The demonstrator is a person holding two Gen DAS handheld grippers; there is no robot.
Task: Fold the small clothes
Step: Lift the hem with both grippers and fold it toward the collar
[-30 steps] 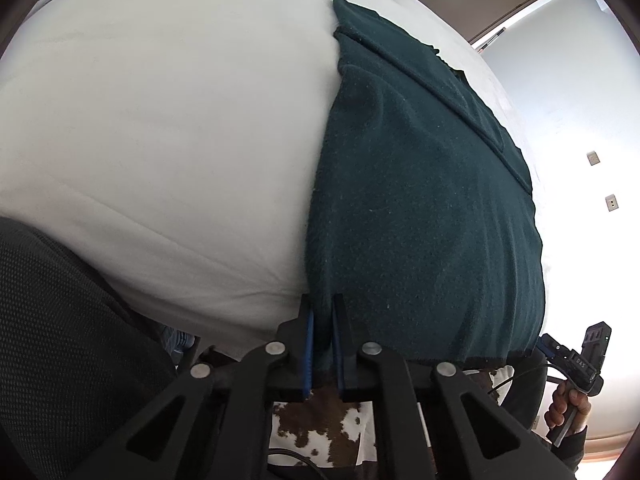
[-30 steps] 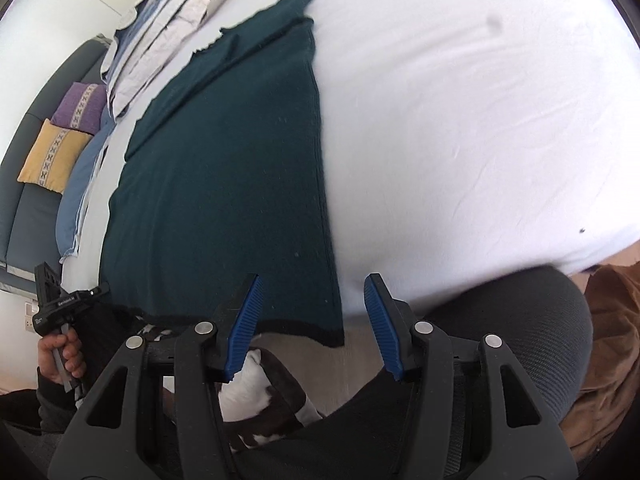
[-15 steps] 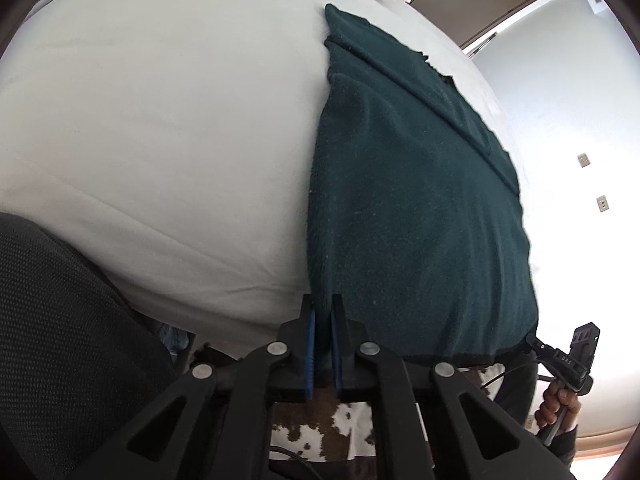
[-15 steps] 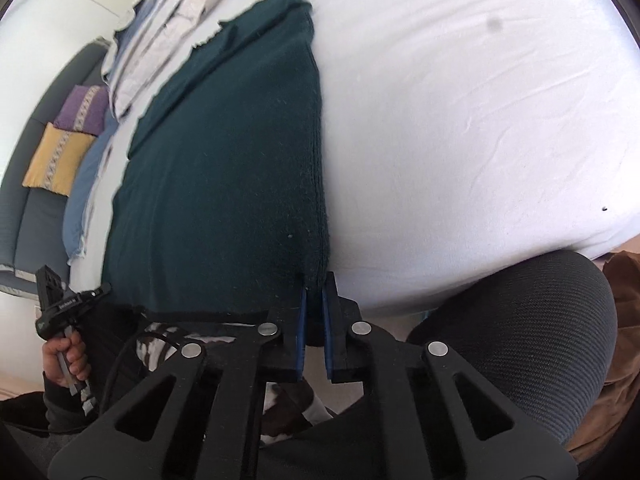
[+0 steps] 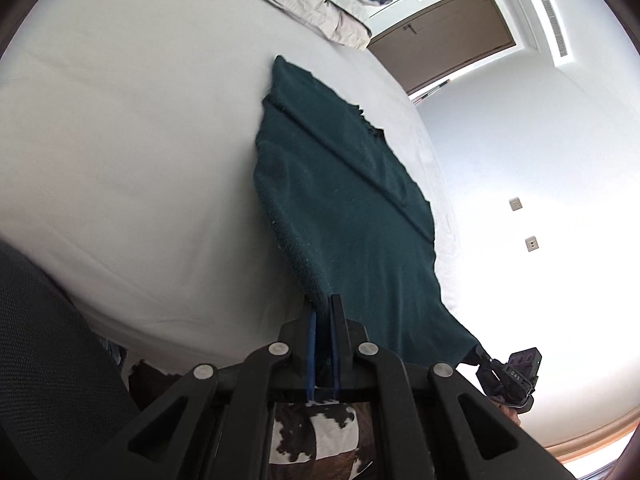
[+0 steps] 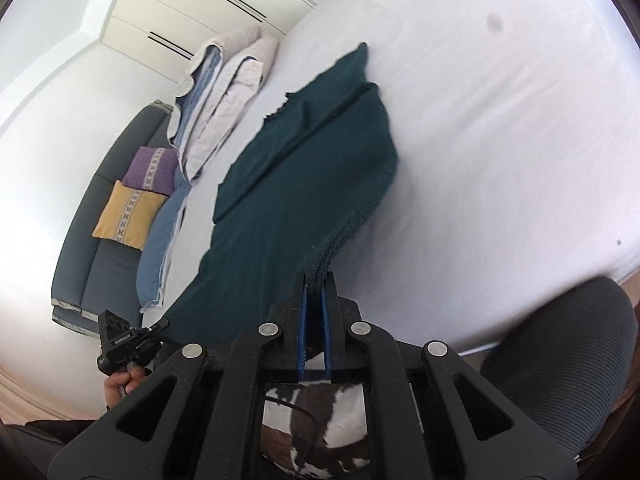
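Both grippers, left gripper and right gripper, now clenched on green garment, near hem newly off bed.

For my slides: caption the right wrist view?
Right gripper shut on a dark green garment's near corner, lifting it off the white bed.

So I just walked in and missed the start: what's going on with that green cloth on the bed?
A person is folding a dark green garment on the white bed, with hand-held tongs in each hand. The left tongs are shut on one near corner and the right tongs on the other. The near edge hangs lifted off the mattress while the far end lies flat, near a stack of folded bedding.
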